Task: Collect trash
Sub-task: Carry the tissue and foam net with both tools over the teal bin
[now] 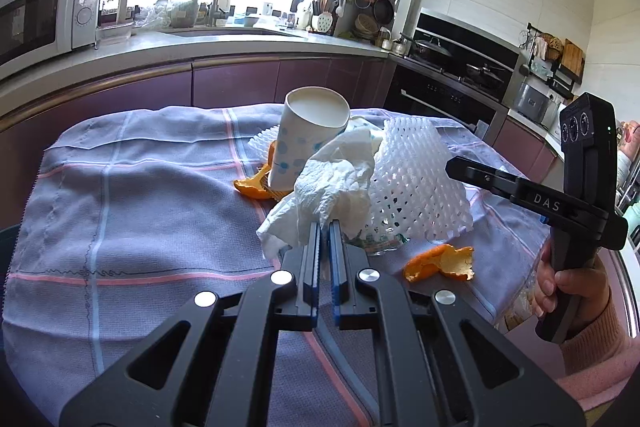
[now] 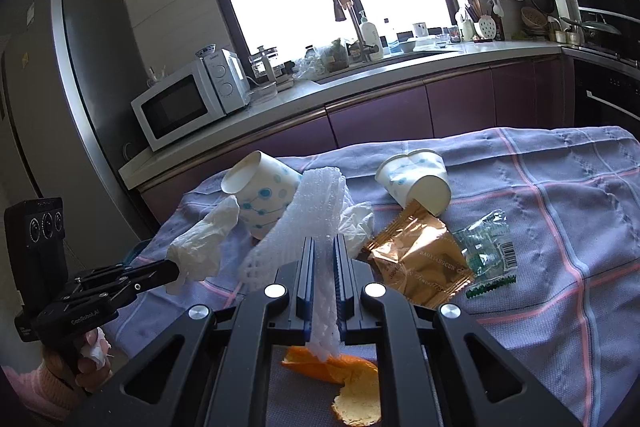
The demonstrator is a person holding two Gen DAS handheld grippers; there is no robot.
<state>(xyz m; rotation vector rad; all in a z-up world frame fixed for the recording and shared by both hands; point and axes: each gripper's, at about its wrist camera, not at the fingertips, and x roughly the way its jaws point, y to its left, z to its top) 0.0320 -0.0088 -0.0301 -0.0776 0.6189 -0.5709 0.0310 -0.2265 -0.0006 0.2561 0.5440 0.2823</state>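
We start at our left tongs (image 1: 325,227): they are closed on a crumpled white paper towel (image 1: 320,195), which hangs in front of the tips, lifted a little above the desk (image 1: 120,211) with its checked cloth. Our right tongs (image 2: 323,247) are closed too, and they pinch a white foam fruit net (image 2: 308,219); its long axis runs along the fingers, away from us, and one end reaches back between the arms of the tool. So each hand carries one piece of trash, and we judge that both pieces must go next to a bin, but no bin shows in either view, so we cannot say in which direction. The other trash lies on the cloth. Just beyond the two held pieces leans a dotted paper cup (image 2: 260,191). To the right of the right tongs, near them, we see a brown snack wrapper (image 2: 416,259), a clear plastic wrapper (image 2: 486,243) beside it, and a second paper cup (image 2: 416,179) lying on its side behind them. An orange peel (image 2: 344,375) lies directly under the right tongs, and another peel (image 1: 256,185) lies at the foot of the leaning cup. For the wrappers and the fallen cup the right hand is clearly the nearer one.
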